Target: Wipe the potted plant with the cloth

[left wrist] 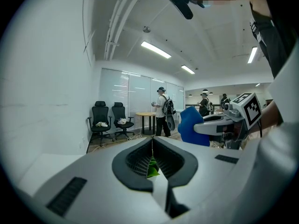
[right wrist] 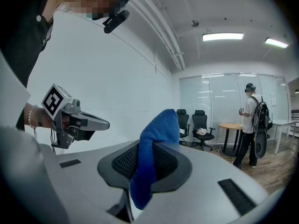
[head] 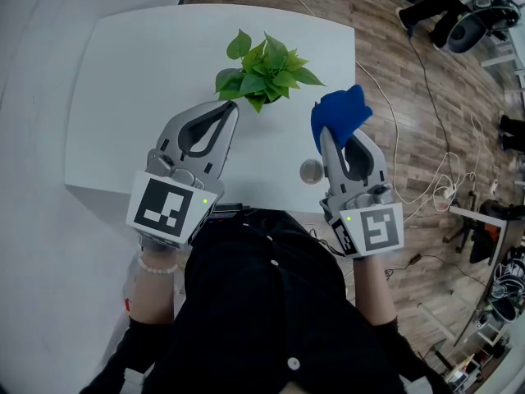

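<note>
The potted plant [head: 267,68] with green leaves stands on the white table [head: 139,80] toward its far side; its pot is hidden under the foliage. My left gripper [head: 230,105] reaches the plant's lower left leaves and is shut on a green leaf [left wrist: 152,169], pinched between its jaws [left wrist: 152,160]. My right gripper [head: 328,138] hovers right of the plant, apart from it, shut on the blue cloth [head: 340,113]. The cloth [right wrist: 152,148] bunches up above the jaws and hangs below them. In the left gripper view the cloth [left wrist: 189,125] shows to the right.
A small round grey object [head: 311,170] lies on the table beside the right gripper. The person's black-clad torso [head: 262,302] is at the table's front edge. White cables [head: 426,179] run over the wooden floor on the right. Office chairs [left wrist: 110,118] and standing people [left wrist: 163,111] are far behind.
</note>
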